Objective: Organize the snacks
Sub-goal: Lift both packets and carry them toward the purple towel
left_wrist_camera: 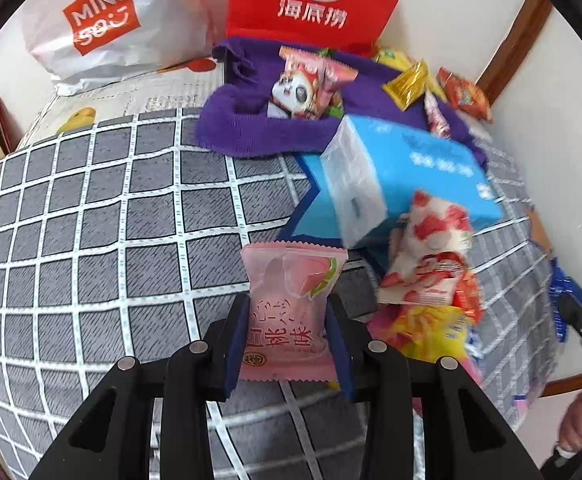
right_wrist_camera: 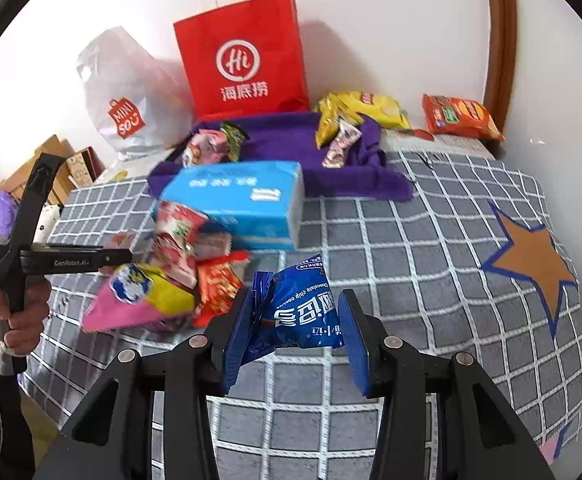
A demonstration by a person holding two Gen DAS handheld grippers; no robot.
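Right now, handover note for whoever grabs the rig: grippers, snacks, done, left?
Left gripper: shut on pink peach-print snack packet, held above the grey checked bedcover.
Right gripper: shut on blue chocolate-chip cookie packet.
Done: a few packets lie on the purple towel, in two clusters.
Left: place both held packets; a loose snack pile sits beside the blue tissue pack; the orange packet and yellow chip bag are off the towel.

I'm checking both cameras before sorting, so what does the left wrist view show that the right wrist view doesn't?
Only the left wrist view shows the left gripper clamping the pink peach snack. Only the right wrist view shows the right gripper gripping the blue cookie packet, plus the orange star. Both show the red bag, purple cloth and blue tissue pack.
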